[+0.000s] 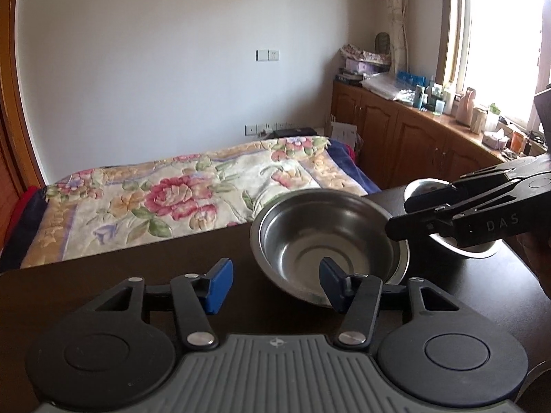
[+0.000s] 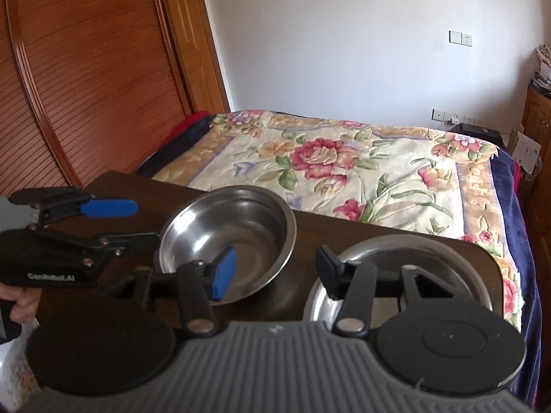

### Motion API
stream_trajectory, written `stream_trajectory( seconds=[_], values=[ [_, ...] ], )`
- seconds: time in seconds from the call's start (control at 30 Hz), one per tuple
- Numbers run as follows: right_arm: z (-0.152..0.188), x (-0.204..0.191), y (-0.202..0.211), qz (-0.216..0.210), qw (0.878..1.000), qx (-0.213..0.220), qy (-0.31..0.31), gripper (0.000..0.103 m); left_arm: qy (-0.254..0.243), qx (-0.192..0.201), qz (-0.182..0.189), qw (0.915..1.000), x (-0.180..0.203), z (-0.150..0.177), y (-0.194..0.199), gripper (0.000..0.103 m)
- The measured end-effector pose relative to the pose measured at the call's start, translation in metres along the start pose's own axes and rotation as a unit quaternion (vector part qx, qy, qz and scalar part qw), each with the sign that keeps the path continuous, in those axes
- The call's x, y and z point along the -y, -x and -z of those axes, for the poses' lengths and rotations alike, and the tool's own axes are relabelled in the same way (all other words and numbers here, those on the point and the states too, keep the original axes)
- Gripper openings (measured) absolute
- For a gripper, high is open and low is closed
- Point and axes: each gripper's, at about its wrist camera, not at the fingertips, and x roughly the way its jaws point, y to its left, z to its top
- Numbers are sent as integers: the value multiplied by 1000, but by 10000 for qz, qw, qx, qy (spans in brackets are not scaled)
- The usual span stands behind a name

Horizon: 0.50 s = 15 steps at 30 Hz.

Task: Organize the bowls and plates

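Stainless steel on dark wood: two vessels side by side on the table [image 2: 396, 237], bed with floral blanket [image 2: 344, 158] beyond.

Left side: left gripper [image 1: 273, 284] jaws parted, nothing clamped. Right blue pad [image 1: 332, 284] sits over the near rim of the deep steel bowl [image 1: 327, 237], apparently inside it; left blue pad [image 1: 218, 285] outside, over bare table. Contact with rim not resolvable.

Centre: deep steel bowl [image 2: 229, 241] upright, empty, near the table's far edge.

Right side: shallow steel dish [image 2: 396, 275] just beside the bowl, partly hidden. Right gripper [image 2: 275, 272] jaws parted, straddling the gap between the two vessels; nothing held. Right pad close to the dish's near-left rim, touching or not unclear.

Judgement, step in hand: taking one rim each for stacking. For a good grip: one pad inside, one outside the wall, seated well down past the lip before closing. Thin polished rim likely to slip or tip under a shallow pinch. Only one vessel lifted at a time, grippers kept clear of each other.
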Motion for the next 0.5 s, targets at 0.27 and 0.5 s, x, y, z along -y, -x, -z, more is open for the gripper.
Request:
stream_trajectory(
  seconds=[0.27, 0.5],
  values=[
    [0, -4, -13, 22, 9999, -130, 56, 48, 147, -142, 115, 9997, -3, -2, -8, 77],
    [3, -4, -17, 57, 9998, -163, 93, 40, 322, -193, 249, 9990, -8, -2, -15, 60]
  ],
)
